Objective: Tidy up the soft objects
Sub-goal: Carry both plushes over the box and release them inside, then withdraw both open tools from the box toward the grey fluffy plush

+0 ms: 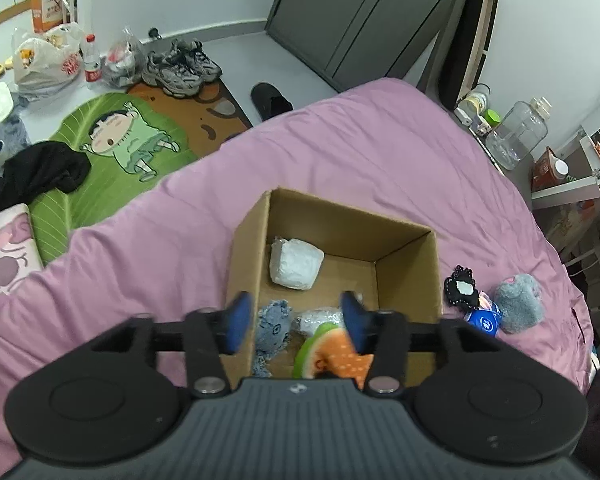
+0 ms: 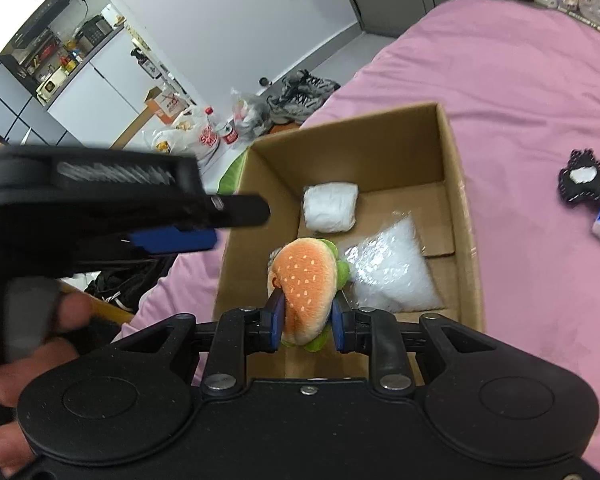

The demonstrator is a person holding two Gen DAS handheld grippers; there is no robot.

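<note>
**Burger plush gripped above open carton on pink bed**

Surroundings. A pink bedsheet (image 1: 340, 152) covers the bed; an open cardboard box (image 1: 408, 236) sits on it. Inside the box a white wrapped bundle (image 1: 296, 264) lies toward the far-left corner, a clear bag of white filling (image 2: 388, 268) against the right wall, and a blue-grey plush (image 1: 272, 332) along the near-left wall. Right of the box, on the sheet, a black crocheted piece with a white centre (image 1: 462, 286), a blue tissue pack (image 1: 486, 322) and a grey fuzzy plush (image 1: 520, 302) are clustered, the three close together or touching. On the floor beyond the bed are seen a green cartoon rug (image 1: 116, 136), a pair of grey sneakers (image 1: 184, 66), a black slipper (image 1: 270, 100), plastic bags (image 1: 44, 62) and a red-labelled bottle (image 1: 91, 58). A dark wardrobe (image 1: 364, 16) stands at the far wall; a clear jug (image 1: 518, 134) is seen on a bedside surface.

Obstructions. The right wrist view is partly blocked on its left by the other tool's body and the hand (image 2: 32, 332) holding it.

Tools. The right gripper (image 2: 306, 320) is clamped on a hamburger plush (image 2: 308, 284), a blue pad pressed to each side of the bun, held over the near end of the box, above the contents. The left gripper (image 1: 296, 320) is held with its fingers spread wide and nothing between them, pointing down into the near-left part of the box; the burger appears low in its view, by the right pad (image 1: 354, 324).
</note>
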